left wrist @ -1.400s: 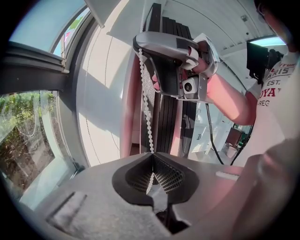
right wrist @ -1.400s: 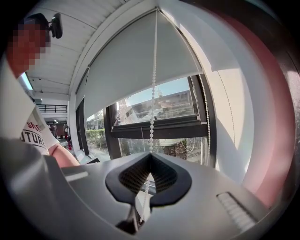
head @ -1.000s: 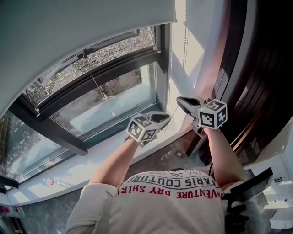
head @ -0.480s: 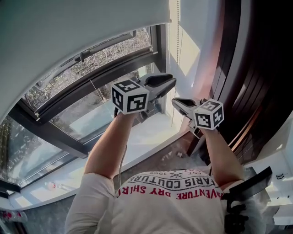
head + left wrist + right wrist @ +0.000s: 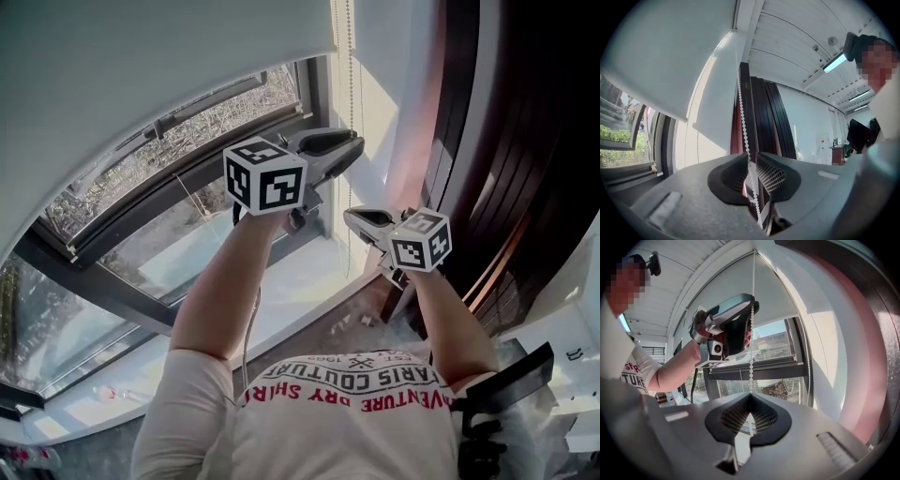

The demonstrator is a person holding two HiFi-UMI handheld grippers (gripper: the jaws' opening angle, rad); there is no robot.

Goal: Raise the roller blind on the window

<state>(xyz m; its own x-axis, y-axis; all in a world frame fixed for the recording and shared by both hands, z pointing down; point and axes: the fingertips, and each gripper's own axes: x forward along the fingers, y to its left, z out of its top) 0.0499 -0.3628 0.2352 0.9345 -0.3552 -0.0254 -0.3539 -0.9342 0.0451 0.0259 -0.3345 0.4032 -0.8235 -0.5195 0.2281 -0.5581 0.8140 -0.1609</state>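
Note:
The white roller blind (image 5: 141,75) covers the top of the window. Its white bead chain (image 5: 351,56) hangs at the window's right side. My left gripper (image 5: 354,142) is held high and level, above the right one. In the left gripper view the bead chain (image 5: 742,117) runs between its jaws (image 5: 751,161), which have just been closing; a gap still shows beside the chain. My right gripper (image 5: 349,214) sits lower. In the right gripper view its tips (image 5: 750,399) are shut on the bead chain (image 5: 751,348), with the left gripper (image 5: 749,317) above on the same strand.
The dark window frame (image 5: 159,187) and white sill (image 5: 281,291) lie below the blind. Dark vertical panels (image 5: 506,141) stand close on the right. A second strand of chain (image 5: 808,366) hangs by the white wall.
My left gripper has risen from sill height to above the right gripper, beside the chain. The right gripper has stayed where it was.

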